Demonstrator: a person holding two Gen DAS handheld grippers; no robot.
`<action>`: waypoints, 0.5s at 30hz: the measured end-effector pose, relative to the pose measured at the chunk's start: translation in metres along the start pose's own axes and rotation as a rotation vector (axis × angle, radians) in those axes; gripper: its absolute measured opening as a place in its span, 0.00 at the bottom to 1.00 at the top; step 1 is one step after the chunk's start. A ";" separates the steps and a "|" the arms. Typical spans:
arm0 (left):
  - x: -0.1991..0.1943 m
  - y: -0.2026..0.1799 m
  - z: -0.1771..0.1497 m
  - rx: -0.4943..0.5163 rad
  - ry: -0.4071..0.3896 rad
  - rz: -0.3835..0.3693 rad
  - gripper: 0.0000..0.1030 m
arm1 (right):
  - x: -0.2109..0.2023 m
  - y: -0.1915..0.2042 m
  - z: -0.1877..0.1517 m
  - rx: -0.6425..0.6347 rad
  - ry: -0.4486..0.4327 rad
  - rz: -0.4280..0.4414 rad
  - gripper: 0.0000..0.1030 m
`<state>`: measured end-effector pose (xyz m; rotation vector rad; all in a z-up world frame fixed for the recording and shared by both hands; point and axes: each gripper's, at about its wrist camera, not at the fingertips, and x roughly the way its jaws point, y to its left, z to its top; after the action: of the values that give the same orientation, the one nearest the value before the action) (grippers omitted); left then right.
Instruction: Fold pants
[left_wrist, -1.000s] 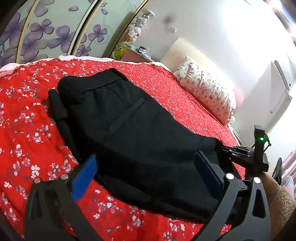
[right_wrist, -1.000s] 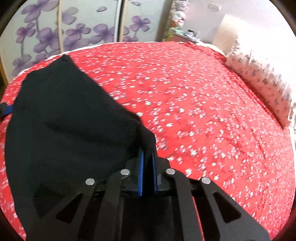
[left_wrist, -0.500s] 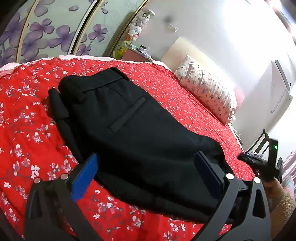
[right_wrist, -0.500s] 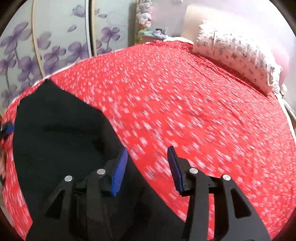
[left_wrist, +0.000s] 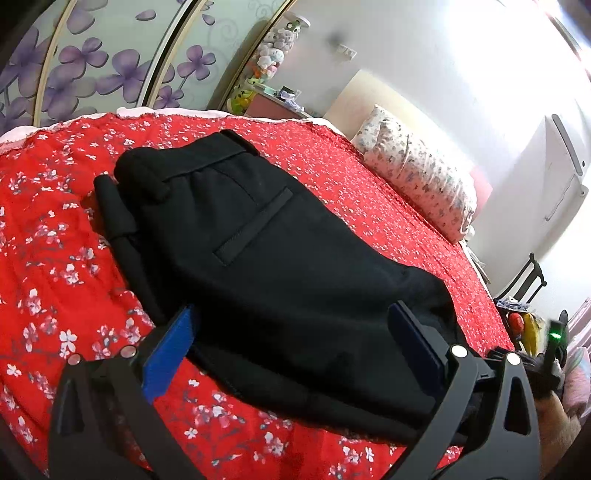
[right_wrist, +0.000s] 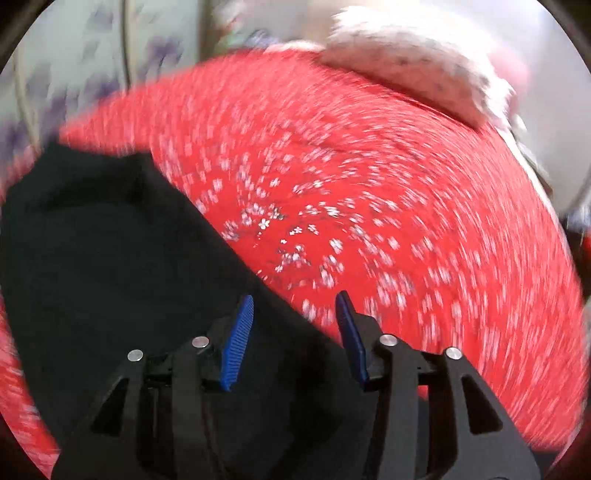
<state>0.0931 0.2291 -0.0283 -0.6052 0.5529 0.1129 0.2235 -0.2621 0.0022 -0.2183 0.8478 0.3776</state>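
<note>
The black pants (left_wrist: 258, 251) lie folded in a bundle on the red flowered bedspread (left_wrist: 48, 236), back pocket up, waistband at the far end. My left gripper (left_wrist: 291, 332) is open and empty, its blue pads wide apart over the bundle's near edge. My right gripper (right_wrist: 293, 317) is open and empty, held above the right edge of the pants (right_wrist: 103, 266). That view is blurred by motion. The right gripper's body with a green light shows at the far right of the left wrist view (left_wrist: 550, 350).
A flowered pillow (left_wrist: 417, 177) lies at the head of the bed. A wardrobe with purple flower doors (left_wrist: 92, 62) stands behind the bed, beside a shelf with soft toys (left_wrist: 266, 62). A chair (left_wrist: 524, 280) stands past the right edge of the bed.
My right gripper was shut on a corner of the pants, then opened, let go and pulled back to the right. The pants settled flatter. My left gripper stayed open in place.
</note>
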 end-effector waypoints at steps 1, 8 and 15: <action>0.000 0.000 0.000 -0.002 0.000 -0.005 0.98 | -0.016 -0.006 -0.009 0.060 -0.032 0.032 0.61; -0.003 0.021 0.026 -0.212 0.105 -0.167 0.98 | -0.137 -0.046 -0.098 0.248 -0.169 0.019 0.73; 0.013 0.057 0.050 -0.476 0.258 -0.167 0.72 | -0.206 -0.108 -0.182 0.562 -0.261 -0.040 0.76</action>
<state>0.1126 0.3037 -0.0299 -1.1373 0.7285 0.0058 0.0188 -0.4701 0.0463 0.3292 0.6600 0.1149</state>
